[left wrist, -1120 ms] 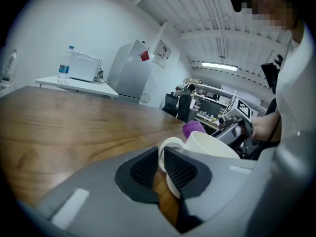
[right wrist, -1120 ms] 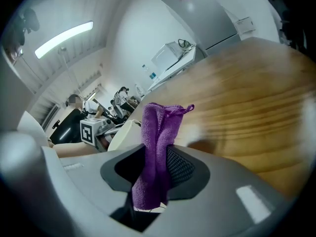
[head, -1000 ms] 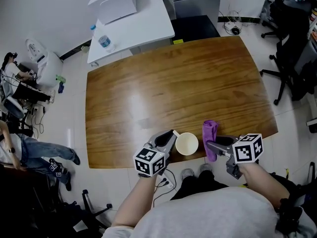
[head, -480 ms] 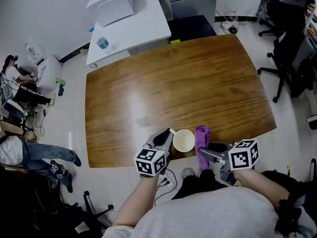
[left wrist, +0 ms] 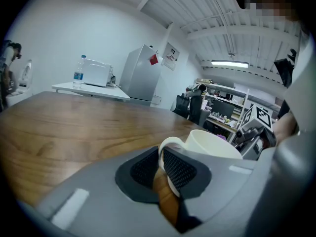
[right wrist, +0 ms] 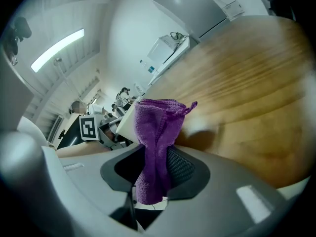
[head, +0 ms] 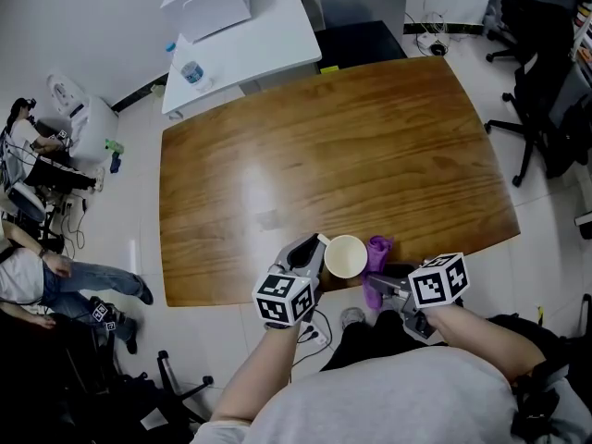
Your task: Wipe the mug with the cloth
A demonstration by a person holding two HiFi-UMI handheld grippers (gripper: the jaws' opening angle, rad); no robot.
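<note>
purple cloth (head: 377,248) hangs bunched in the right gripper (head: 387,276), jaws clamped on its lower part. in the right gripper view the cloth (right wrist: 155,132) stands up out of the right gripper (right wrist: 157,177) as a narrow folded strip with a small corner sticking out toward 2 o'clock.

white mug (head: 346,256) sits upright at the 6 o'clock edge of the wooden desk (head: 324,146), open top facing up, inside looks empty. cloth is at the mug's 3 o'clock, right against its side; can't tell if they touch.

left gripper (head: 314,248) is at the mug's 9 o'clock. in the left gripper view the jaws (left wrist: 160,168) have just been closing, with the mug (left wrist: 212,143) handle between the pads, and they now pinch the handle. mug body is at 1 o'clock past the jaws.

rest of the desk (left wrist: 59,122) is bare glossy wood. a white side table (head: 259,44) stands at the desk's 11 o'clock, with a water bottle (head: 193,74) on it.
</note>
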